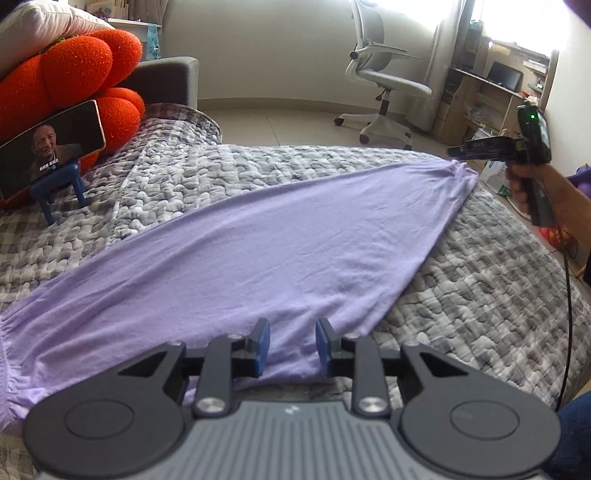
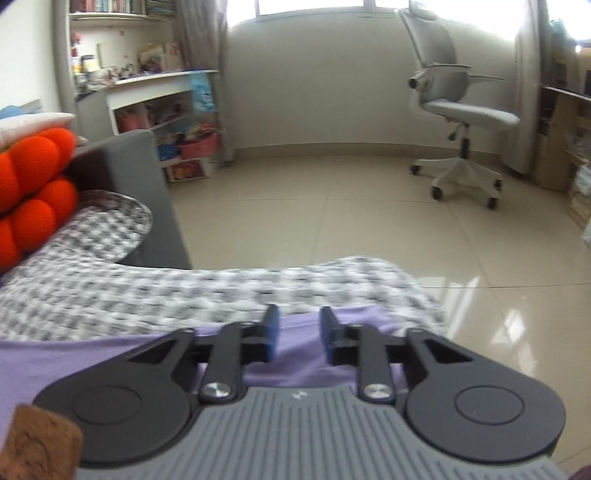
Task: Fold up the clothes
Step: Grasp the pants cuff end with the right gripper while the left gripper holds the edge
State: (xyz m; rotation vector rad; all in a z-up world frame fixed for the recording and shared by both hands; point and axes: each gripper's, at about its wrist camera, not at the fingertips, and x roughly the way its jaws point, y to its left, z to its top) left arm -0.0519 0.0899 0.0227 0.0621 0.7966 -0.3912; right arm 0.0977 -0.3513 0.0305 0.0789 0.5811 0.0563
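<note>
Lilac garment (image 1: 280, 251) spread flat on my grey checked quilt (image 1: 480, 280).

My left gripper (image 1: 291, 345) hovers over its near edge, fingers parted, gripping nothing; my right gripper (image 2: 298, 338) sits above the far corner, equally parted and empty.

Daylight enters from blown-out windows (image 2: 310, 6) at the top of both views, throwing glare on the tiled floor (image 2: 517, 314). Right wrist view shows motion blur across the quilt (image 2: 184, 291). Fisheye bending is marked at all edges.
</note>
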